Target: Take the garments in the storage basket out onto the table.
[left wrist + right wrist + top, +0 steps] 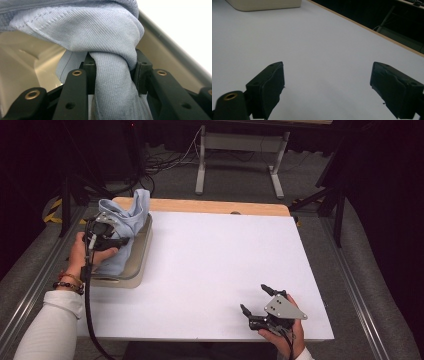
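Note:
A light blue cloth (127,215) lies bunched in a beige tray (143,254) at the table's left side, and part of it stands up above the tray's rim. My left gripper (118,241) is shut on a fold of this cloth. In the left gripper view the blue cloth (100,30) is squeezed into a thick rope between the two black jaws of the left gripper (113,62), over the tray's pale inside (27,65). My right gripper (253,297) rests near the table's front right edge. Its jaws stand wide apart with nothing between them, and the right gripper (328,82) points across bare white table.
The white tabletop (215,255) spreads between the two hands, with a wooden strip (215,206) along its far edge. A corner of the beige tray (262,5) shows far off in the right gripper view. Table legs and cables stand on the grey floor beyond.

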Tool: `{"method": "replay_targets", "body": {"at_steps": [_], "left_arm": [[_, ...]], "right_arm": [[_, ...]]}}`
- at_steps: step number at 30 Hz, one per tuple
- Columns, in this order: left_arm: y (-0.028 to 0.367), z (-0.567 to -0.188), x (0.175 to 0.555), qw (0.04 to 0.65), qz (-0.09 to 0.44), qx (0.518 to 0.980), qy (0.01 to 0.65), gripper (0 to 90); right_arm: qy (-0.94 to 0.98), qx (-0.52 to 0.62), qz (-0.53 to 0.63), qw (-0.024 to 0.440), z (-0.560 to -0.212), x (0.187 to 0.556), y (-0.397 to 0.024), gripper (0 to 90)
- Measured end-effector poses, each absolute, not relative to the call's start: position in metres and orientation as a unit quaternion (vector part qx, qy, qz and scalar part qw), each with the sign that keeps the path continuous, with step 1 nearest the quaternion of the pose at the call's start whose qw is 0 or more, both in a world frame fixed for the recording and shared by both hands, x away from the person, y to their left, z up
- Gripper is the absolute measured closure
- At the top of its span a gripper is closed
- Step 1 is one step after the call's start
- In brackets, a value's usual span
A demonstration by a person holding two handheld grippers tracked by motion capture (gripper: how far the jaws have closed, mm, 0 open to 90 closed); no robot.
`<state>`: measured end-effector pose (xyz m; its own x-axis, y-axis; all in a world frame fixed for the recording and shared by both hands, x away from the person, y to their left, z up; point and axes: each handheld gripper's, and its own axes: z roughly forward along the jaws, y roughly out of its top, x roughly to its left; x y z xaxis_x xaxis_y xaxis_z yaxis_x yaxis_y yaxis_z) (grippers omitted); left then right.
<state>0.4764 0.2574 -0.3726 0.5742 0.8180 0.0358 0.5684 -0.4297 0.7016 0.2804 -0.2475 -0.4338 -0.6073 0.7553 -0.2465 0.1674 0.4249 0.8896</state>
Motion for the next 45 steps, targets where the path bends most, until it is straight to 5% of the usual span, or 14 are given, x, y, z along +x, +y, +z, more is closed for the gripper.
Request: {"method": "replay_targets", "body": {"at_steps": [22,45], "left_arm": [[0.24,-0.326,0.443,0.458,0.211,0.782,0.366,64.6],[0.148,-0.321,0.408,0.51,0.159,0.808,0.249,64.3]], "right_arm": [[0.772,0.301,0.45,0.332,-0.433,0.281,-0.249,12.6],[0.77,0.303,0.453,0.333,-0.432,0.28,-0.251,12.6]]}}
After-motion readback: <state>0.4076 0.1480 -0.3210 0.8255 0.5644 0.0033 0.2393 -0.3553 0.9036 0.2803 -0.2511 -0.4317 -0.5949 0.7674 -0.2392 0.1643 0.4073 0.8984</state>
